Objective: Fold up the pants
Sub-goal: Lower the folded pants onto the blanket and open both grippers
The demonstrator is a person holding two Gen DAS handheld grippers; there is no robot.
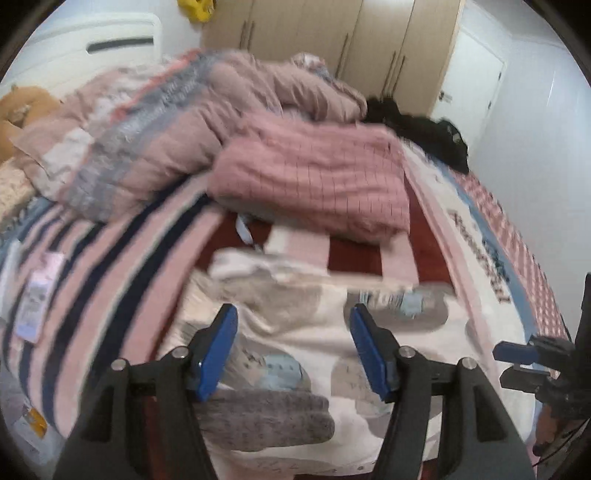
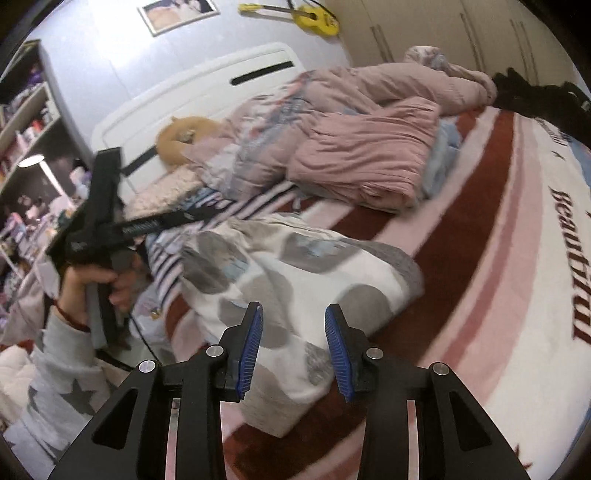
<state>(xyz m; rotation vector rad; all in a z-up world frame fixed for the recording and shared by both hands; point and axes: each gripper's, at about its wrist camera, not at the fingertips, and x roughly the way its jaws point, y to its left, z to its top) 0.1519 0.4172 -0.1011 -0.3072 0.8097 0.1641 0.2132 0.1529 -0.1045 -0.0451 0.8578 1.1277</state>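
Observation:
The pants [image 1: 295, 332], white fleece with grey and pale-blue spots, lie folded into a thick bundle on the bed blanket [image 1: 476, 236]. My left gripper [image 1: 293, 314] hovers over them, open, with nothing pressed between its blue pads. At the right edge of that view is my right gripper [image 1: 506, 363]. In the right wrist view the pants [image 2: 295, 273] stretch from the centre toward the left, one end near the lower middle. My right gripper [image 2: 294, 308] stands open just above that near end, its pads apart and bare. A hand [image 2: 92, 288] in a star-patterned sleeve holds the left tool beyond the bundle.
A folded pink garment [image 1: 314, 184] and a heaped pink quilt [image 1: 166, 129] lie behind the pants. A black garment [image 1: 417, 129] sits at the far side by the wardrobe [image 1: 332, 33]. A white headboard [image 2: 192, 85], an orange plush [image 2: 181, 136] and cluttered shelves [image 2: 26, 129] are on the left.

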